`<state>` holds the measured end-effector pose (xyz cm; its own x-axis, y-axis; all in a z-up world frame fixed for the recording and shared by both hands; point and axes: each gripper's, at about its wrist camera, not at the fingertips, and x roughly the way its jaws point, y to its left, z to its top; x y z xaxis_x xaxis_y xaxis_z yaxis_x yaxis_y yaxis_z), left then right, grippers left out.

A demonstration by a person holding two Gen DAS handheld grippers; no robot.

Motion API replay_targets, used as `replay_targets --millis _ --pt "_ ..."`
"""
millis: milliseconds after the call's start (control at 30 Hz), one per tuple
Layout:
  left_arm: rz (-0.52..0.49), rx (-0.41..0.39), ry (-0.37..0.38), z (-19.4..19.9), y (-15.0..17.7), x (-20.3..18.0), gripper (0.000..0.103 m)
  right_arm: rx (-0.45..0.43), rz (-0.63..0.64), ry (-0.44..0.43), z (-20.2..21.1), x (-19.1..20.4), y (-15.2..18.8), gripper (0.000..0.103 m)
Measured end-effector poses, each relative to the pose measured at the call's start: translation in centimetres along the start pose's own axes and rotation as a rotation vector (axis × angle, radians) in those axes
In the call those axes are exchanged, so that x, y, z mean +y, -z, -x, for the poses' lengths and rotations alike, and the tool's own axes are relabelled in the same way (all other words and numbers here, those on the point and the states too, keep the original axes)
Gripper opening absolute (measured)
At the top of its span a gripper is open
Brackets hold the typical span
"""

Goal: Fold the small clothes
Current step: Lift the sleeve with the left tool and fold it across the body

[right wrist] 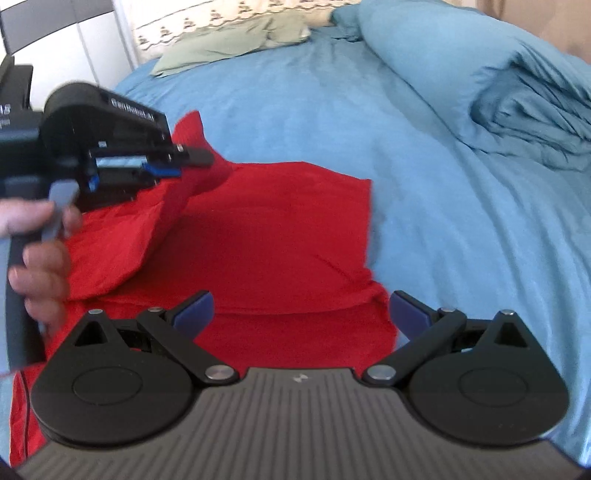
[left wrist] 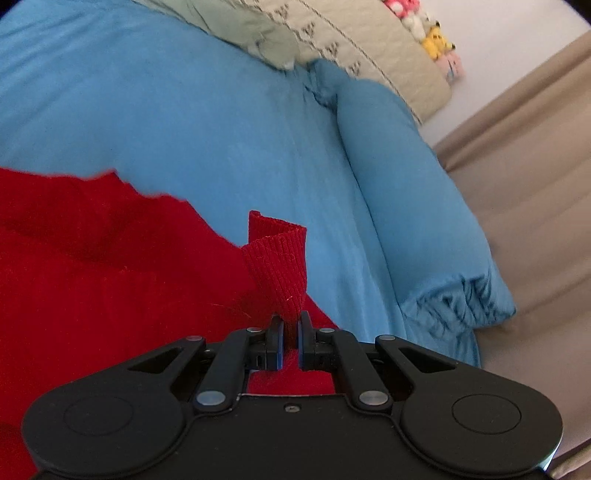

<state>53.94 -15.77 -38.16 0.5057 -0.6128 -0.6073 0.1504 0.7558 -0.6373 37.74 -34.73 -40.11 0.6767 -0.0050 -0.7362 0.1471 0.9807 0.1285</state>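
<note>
the red garment (right wrist: 280, 236) is a knit piece lying spread on the blue bed sheet (right wrist: 443, 240), its body flat with a straight right edge and a fold line across the near part. one ribbed cuff (left wrist: 279, 258) is lifted off the sheet.

the left gripper (left wrist: 291, 319) is fully closed, its pads pinching that ribbed cuff, which stands up out of the jaws. the right gripper (right wrist: 301, 308) hangs over the near edge of the garment with jaws spread wide, nothing between them.

the right wrist view alone shows the left gripper (right wrist: 199, 158) from the side, a hand (right wrist: 40, 243) on its handle, and the raised sleeve draping from it. the left wrist view alone shows the rib texture, a patterned quilt (left wrist: 369, 48) and soft toys (left wrist: 432, 33) at the far end, blurred.
</note>
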Motion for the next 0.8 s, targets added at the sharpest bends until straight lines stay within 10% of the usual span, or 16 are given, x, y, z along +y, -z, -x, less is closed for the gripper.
replay_targets --millis 400,467,533,800 --pt "-0.104 0.129 -0.056 -4.1 2.6 -1.2 0.008 -0.004 -0.041 0.007 -1.2 -3.0 -0.4 0.103" --pt "-0.135 0.16 -0.081 -4.6 2.7 -0.9 0.025 -0.005 -0.041 0.009 -1.5 -3.2 -0.4 0.103" --pt "-0.163 0.16 -0.099 -4.4 2.7 -1.0 0.074 -0.009 -0.041 0.008 -1.6 -3.3 -0.5 0.103" --pt "-0.256 0.06 -0.179 2.8 1.1 0.5 0.092 -0.023 0.002 -0.004 -2.0 -2.9 -2.0 0.103"
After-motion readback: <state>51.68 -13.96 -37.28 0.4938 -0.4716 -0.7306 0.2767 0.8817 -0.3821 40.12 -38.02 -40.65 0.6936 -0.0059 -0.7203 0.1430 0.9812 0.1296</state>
